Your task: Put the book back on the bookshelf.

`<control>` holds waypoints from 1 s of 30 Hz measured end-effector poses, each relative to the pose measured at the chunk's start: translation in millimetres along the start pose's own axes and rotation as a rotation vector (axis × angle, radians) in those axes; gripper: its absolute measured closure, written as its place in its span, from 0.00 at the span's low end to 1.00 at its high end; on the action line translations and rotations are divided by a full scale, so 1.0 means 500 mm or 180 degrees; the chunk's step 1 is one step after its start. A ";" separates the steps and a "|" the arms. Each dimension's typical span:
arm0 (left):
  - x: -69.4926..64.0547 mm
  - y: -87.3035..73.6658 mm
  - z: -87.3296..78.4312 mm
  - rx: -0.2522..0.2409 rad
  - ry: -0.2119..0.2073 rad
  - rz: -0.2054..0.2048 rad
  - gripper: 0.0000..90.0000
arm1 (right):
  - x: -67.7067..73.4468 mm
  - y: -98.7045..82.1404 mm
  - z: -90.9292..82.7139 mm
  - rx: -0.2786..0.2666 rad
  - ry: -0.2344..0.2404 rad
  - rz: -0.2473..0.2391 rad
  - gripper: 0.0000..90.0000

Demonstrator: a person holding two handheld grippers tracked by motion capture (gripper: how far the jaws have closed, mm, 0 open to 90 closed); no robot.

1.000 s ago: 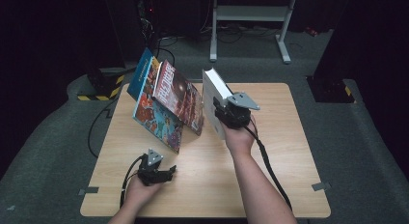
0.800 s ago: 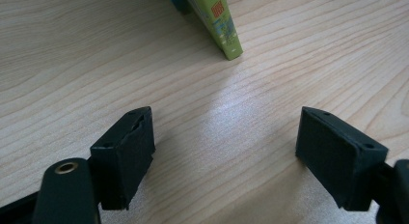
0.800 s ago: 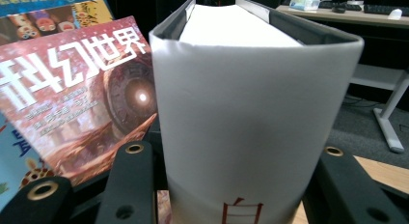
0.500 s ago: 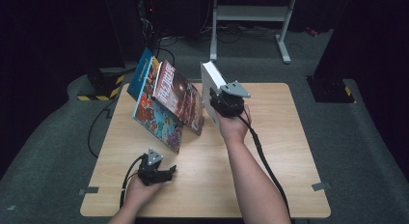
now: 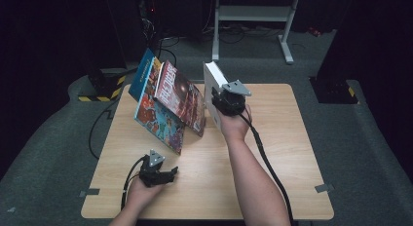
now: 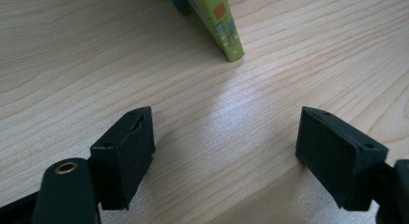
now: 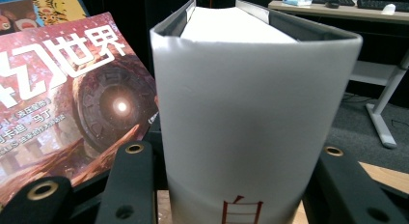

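I hold the white book [image 7: 236, 118] upright in my right gripper [image 5: 229, 103], its spine facing me with a red character at the bottom, and my jaws are partly open and clamped on its two covers, one jaw against each side. From above, the book stands over the far middle of the table [image 5: 272, 177], a little behind the centre, its top edge rising past the far edge of the tabletop. Just to its left leans a red magazine [image 5: 181, 97] with a glowing round shape on its cover; the white book sits close beside it, though I cannot tell whether they touch. Behind that magazine lean a colourful comic-style magazine [image 5: 158, 123] and a blue book [image 5: 142, 72], all tilted back toward the far left corner. My left gripper [image 5: 157, 173] rests low near the near left edge of the table, well apart from the books, its jaws standing wide with only bare wood between them. Ahead of those jaws, the lower corner of a green-edged book [image 6: 223, 28] meets the tabletop.
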State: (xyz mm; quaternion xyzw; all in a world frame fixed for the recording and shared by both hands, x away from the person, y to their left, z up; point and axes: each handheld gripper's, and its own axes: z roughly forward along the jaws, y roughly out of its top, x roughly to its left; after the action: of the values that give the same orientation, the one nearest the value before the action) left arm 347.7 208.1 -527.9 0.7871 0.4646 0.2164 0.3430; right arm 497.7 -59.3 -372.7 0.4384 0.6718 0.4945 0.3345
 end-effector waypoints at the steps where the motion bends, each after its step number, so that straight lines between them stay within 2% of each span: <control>1: 0.000 0.000 0.000 -0.0001 0.0000 -0.0001 0.24 | 0.001 0.000 0.002 -0.0001 -0.0006 0.0006 0.61; 21: 0.000 0.000 0.000 0.0000 0.0008 -0.0007 0.24 | 0.005 -0.017 0.045 0.0043 -0.0142 0.0106 0.60; 24: -0.002 0.000 0.001 -0.0006 -0.0003 -0.0050 0.24 | 0.008 -0.017 0.056 0.0061 -0.0179 0.0105 0.60; 27: 0.000 0.000 0.000 -0.0003 0.0004 -0.0017 0.24 | 0.010 -0.016 0.066 0.0057 -0.0214 0.0084 0.60; 30: -0.001 0.000 0.000 -0.0005 -0.0003 -0.0039 0.24 | 0.011 -0.016 0.074 0.0059 -0.0240 0.0071 0.60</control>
State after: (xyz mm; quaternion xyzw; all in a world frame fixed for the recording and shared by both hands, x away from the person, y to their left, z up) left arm 347.5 207.8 -528.1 0.7841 0.4692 0.2143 0.3452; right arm 526.1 -41.4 -391.1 0.4673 0.6584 0.4750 0.3500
